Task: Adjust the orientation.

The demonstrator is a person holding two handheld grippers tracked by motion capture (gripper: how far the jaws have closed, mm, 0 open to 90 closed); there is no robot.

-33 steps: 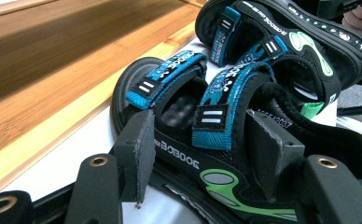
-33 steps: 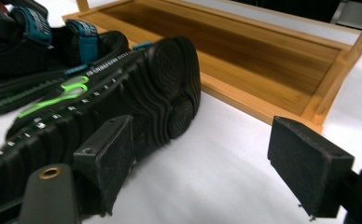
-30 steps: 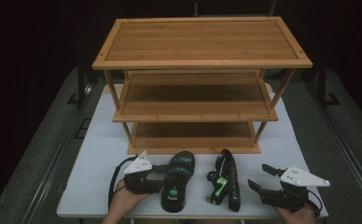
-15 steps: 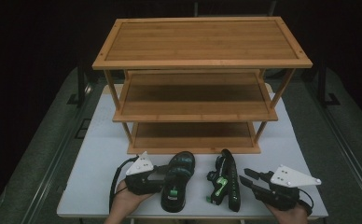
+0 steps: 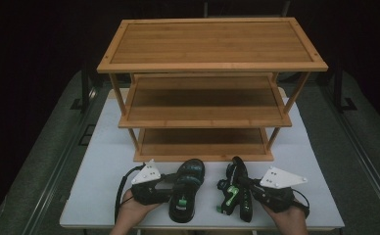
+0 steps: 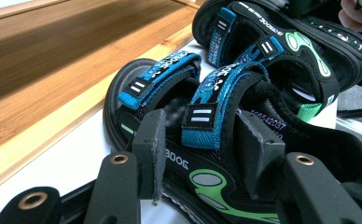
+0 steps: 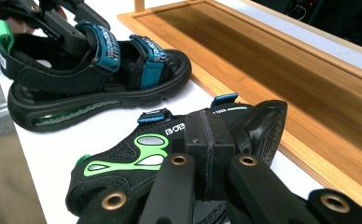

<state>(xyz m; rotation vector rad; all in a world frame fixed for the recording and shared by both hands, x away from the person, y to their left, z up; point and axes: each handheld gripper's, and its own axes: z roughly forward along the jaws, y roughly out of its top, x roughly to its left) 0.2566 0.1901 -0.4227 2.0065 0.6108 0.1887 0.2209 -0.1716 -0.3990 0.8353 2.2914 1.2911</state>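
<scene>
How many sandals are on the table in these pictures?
2. The left sandal stands upright on its sole before the wooden rack, at the left gripper. The right sandal lies on its side beside it, at the right gripper. None on the shelves.

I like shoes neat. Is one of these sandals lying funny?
Yes. The right sandal lies tipped on its side on the white table, while the left sandal sits flat on its sole. The shoe rack behind them stands straight, shelves bare.
</scene>
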